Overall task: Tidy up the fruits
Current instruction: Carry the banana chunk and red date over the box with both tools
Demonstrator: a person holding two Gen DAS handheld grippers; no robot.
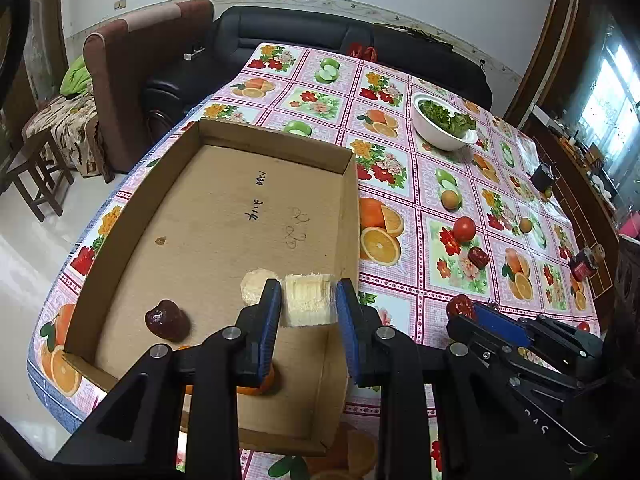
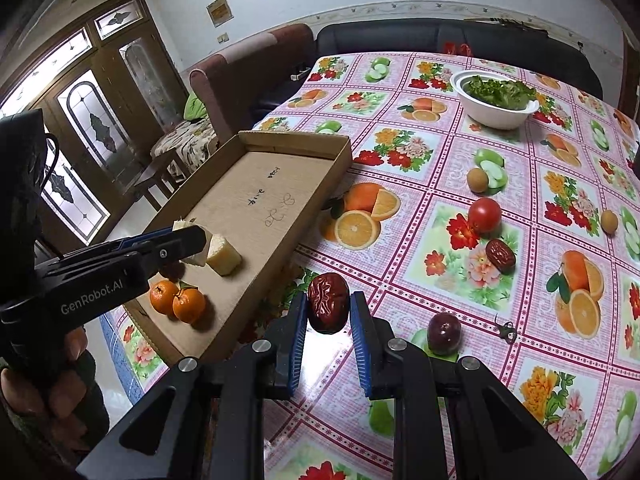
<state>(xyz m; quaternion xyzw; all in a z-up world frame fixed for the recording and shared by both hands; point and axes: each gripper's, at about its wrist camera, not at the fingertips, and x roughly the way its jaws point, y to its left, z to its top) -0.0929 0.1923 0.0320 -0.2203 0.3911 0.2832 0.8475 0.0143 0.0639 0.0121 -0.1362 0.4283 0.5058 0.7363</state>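
A shallow cardboard tray [image 1: 224,208] lies on the table and also shows in the right wrist view [image 2: 256,200]. My left gripper [image 1: 308,304] is shut on a pale sugarcane chunk [image 1: 308,300] above the tray's near end. A second pale chunk [image 1: 254,284] and a dark red jujube [image 1: 166,320] lie in the tray, with two tangerines [image 2: 178,300]. My right gripper [image 2: 329,312] is shut on a wrinkled red date [image 2: 328,304], held just above the tablecloth right of the tray. A tomato [image 2: 484,214], another date [image 2: 500,254] and a dark plum-like fruit [image 2: 444,332] lie on the cloth.
A white bowl of greens [image 2: 494,100] stands at the far side. Two small brown round fruits [image 2: 478,180] [image 2: 609,222] lie on the fruit-print tablecloth [image 2: 420,152]. Sofas and a stool stand beyond the table's left edge.
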